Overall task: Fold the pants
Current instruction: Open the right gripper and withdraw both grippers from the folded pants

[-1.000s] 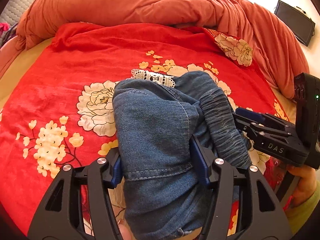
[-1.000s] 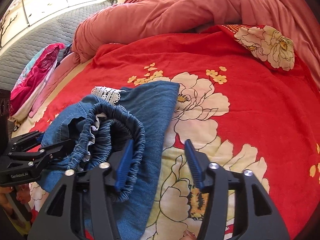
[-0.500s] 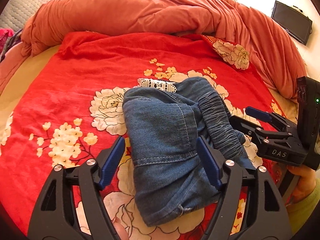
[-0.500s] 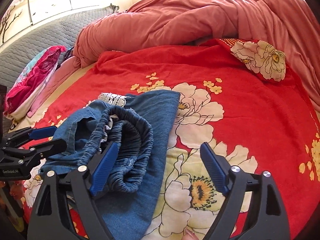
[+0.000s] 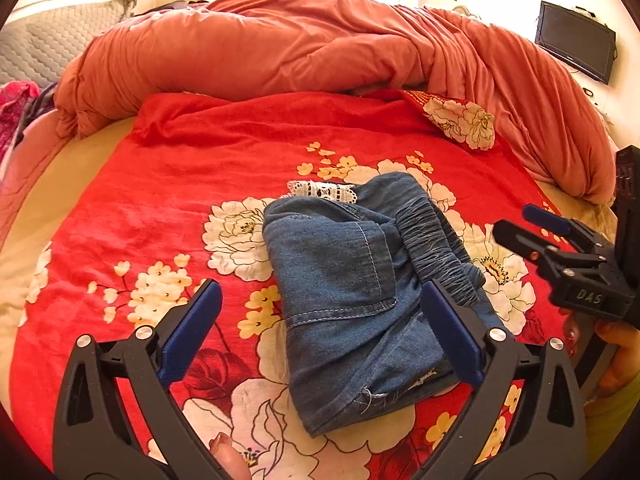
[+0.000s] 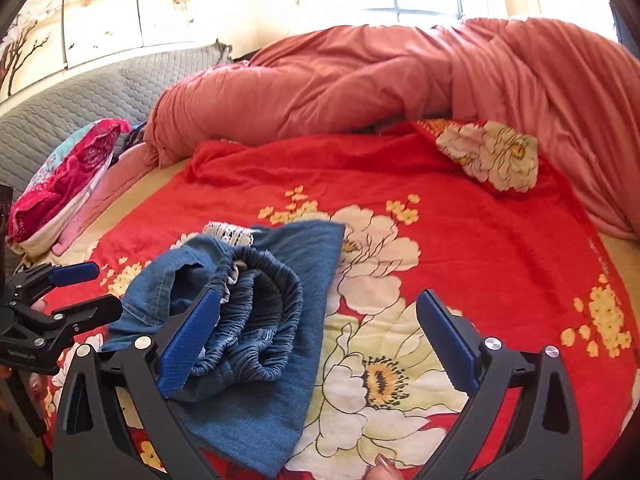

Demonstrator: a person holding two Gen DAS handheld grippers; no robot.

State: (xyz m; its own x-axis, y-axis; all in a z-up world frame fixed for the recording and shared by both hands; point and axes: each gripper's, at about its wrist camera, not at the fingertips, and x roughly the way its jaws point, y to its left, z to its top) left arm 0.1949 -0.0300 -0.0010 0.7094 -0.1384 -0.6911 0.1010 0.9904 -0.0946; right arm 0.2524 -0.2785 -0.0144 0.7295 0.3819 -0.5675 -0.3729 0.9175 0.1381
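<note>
On the red floral bedspread lie the folded denim pants, soft and limp; grip the thick elastic waistband. Both grippers' jaws gape, released.

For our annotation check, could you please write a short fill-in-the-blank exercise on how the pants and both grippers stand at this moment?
1. The folded denim pants lie on a floral bedspread whose ground colour is ____.
2. The left gripper is ____, holding nothing.
3. The right gripper is likewise ____.
4. A strip of white ____ peeks out at the pants' far edge.

Missing words: red; open; open; lace
</note>
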